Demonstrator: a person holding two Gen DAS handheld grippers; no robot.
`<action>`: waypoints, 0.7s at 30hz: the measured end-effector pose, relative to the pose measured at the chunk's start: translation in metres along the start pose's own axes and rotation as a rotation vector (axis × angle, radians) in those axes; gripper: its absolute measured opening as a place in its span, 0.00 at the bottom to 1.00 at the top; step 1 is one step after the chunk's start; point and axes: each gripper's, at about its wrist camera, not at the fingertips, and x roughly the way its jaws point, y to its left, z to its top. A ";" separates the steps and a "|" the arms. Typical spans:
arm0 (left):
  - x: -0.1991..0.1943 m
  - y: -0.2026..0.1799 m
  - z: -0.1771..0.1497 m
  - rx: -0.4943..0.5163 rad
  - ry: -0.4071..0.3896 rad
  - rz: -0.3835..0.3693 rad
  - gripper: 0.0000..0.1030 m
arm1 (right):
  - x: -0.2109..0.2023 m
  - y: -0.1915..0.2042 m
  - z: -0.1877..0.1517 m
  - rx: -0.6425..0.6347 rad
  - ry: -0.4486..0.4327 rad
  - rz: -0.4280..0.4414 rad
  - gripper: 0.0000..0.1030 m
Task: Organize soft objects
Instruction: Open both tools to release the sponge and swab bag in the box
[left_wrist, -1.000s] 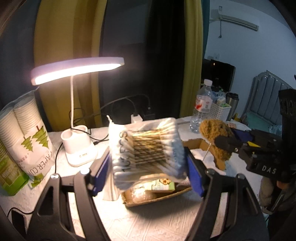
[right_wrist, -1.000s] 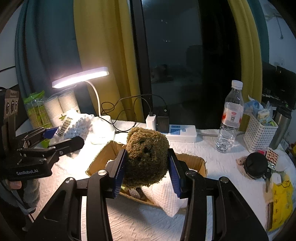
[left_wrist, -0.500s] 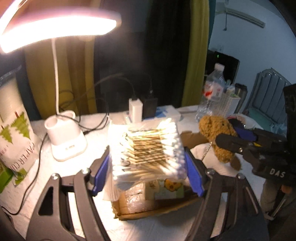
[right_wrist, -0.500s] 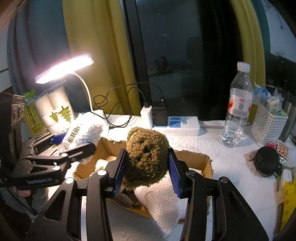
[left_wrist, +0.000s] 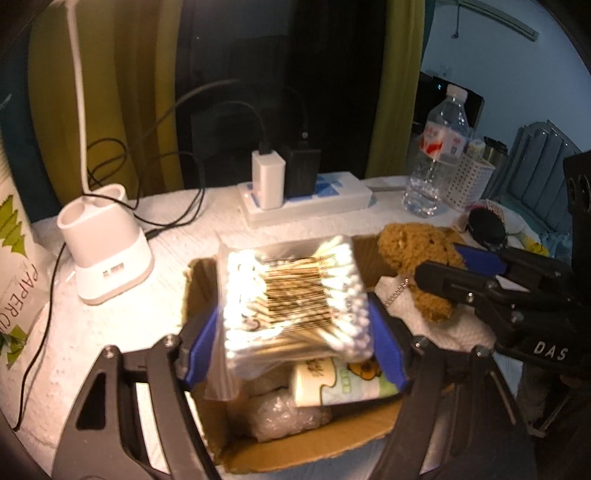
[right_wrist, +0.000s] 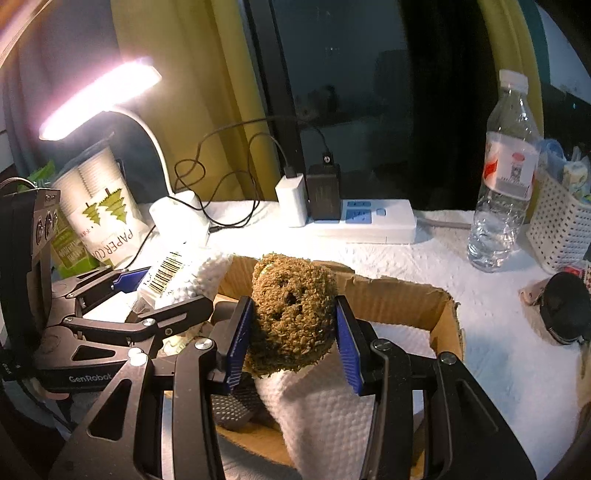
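Between the blue pads of the left gripper (left_wrist: 295, 325) sat a clear plastic packet of white-tipped cotton swabs with pale wooden sticks (left_wrist: 295, 295), clamped across its width, the sticks running from pad to pad. Beside it, the right gripper (right_wrist: 293, 332) was closed on a shaggy brown plush bear (right_wrist: 293, 314), its pads pressing into the curly pile of the head. Both loads hung directly over the open brown cardboard box (right_wrist: 402, 299), the swabs above its lamp-side half, the bear above the half nearer the bottle, so each release looked to call for little more than a short drop straight down. Inside the box lay a dimpled white paper towel (right_wrist: 325, 402), a crinkled clear bag (left_wrist: 284, 413) and a small printed pack (left_wrist: 343, 384), soft stuff with give. Outward stood a white desk lamp (right_wrist: 99, 96), a white power strip (right_wrist: 364, 221), a clear water bottle (right_wrist: 506, 177) and a sleeve of paper cups (right_wrist: 99, 206) on the white textured table cover (right_wrist: 480, 325).
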 end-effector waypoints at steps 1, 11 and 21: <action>0.001 0.000 0.000 -0.002 0.003 -0.003 0.72 | 0.001 -0.001 -0.001 0.002 0.003 -0.001 0.44; -0.001 -0.004 0.002 0.010 0.005 0.012 0.78 | 0.006 -0.004 -0.001 0.019 0.020 -0.012 0.46; -0.024 -0.002 0.002 0.003 -0.041 0.024 0.84 | -0.006 0.000 0.001 0.020 0.002 -0.023 0.55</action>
